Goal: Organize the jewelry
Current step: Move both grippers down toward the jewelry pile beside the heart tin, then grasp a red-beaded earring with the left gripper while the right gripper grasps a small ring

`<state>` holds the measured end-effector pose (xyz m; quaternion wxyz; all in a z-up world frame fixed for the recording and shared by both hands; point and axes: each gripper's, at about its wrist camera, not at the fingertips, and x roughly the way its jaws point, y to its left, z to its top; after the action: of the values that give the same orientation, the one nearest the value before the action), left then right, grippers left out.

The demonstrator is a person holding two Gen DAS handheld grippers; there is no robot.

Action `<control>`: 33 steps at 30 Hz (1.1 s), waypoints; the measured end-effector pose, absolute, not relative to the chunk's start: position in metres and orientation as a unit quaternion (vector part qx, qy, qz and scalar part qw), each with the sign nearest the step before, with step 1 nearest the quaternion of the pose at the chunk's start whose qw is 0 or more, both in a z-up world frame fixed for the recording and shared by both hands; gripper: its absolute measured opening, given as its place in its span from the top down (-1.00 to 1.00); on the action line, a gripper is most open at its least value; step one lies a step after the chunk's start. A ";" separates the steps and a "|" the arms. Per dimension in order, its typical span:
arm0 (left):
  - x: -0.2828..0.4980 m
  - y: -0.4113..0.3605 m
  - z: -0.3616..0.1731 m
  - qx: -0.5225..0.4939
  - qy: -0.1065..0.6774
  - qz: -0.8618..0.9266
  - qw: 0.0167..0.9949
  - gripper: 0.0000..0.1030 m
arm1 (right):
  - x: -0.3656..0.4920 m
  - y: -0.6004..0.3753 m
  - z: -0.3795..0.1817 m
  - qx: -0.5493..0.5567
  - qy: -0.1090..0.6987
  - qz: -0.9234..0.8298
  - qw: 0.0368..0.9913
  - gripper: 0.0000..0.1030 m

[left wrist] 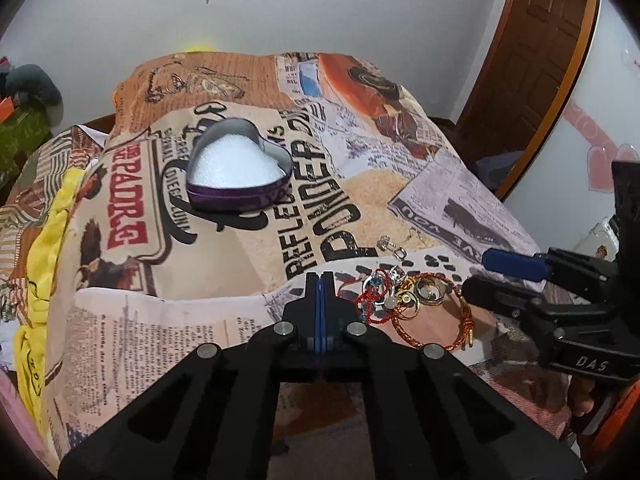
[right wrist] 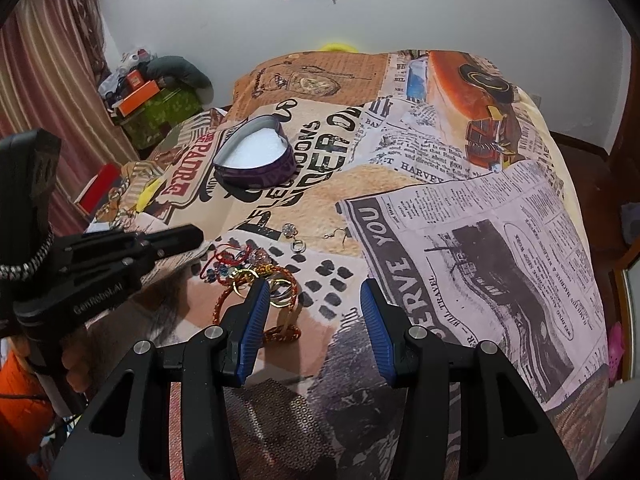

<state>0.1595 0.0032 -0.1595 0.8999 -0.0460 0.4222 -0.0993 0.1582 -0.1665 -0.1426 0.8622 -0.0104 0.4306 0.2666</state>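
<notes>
Jewelry pile (red thread bracelets, gold rings, braided bangle) lies on newsprint-pattern bedspread, well short of heart-shaped tin. Earrings lie just past pile, toward tin. Left gripper pressed together w/ nothing between, beside pile. Right gripper spread apart, one finger at pile's edge.

1. The bed cover is soft, matt cloth with newspaper pictures printed on it.
2. The heart tin is shiny metal, and the white filling inside looks grainy.
3. The jewelry pile has shiny gold metal rings and rough red cord.
4. The right claw is matt black plastic with ridged blue pads.
</notes>
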 end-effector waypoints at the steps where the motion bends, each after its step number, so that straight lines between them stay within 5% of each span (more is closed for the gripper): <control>1: 0.158 0.005 -0.156 -0.047 0.418 -0.098 0.902 1.00 | 0.158 -0.166 -0.142 -0.012 0.430 0.267 0.862 0.18; 8: 0.160 0.005 -0.148 -0.050 0.422 -0.109 0.899 1.00 | 0.159 -0.166 -0.144 -0.004 0.437 0.267 0.859 0.24; 15: 0.159 -0.006 -0.157 -0.061 0.444 -0.129 0.884 0.59 | 0.159 -0.164 -0.146 -0.013 0.438 0.267 0.858 0.24; 24: 0.160 -0.013 -0.173 -0.063 0.458 -0.153 0.873 0.59 | 0.162 -0.161 -0.152 -0.020 0.444 0.272 0.854 0.39; 26: 0.160 -0.015 -0.175 -0.062 0.455 -0.154 0.875 0.68 | 0.162 -0.161 -0.152 -0.019 0.444 0.271 0.854 0.39; 27: 0.161 -0.016 -0.176 -0.059 0.455 -0.152 0.875 0.90 | 0.161 -0.162 -0.152 -0.019 0.444 0.271 0.854 0.39; 33: 0.160 -0.009 -0.167 -0.061 0.433 -0.138 0.889 0.90 | 0.162 -0.161 -0.146 -0.018 0.438 0.271 0.857 0.39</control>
<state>0.1599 -0.0090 -0.1666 0.8887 -0.0606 0.4331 -0.1375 0.1622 -0.1607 -0.1457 0.8568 -0.0180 0.4381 0.2713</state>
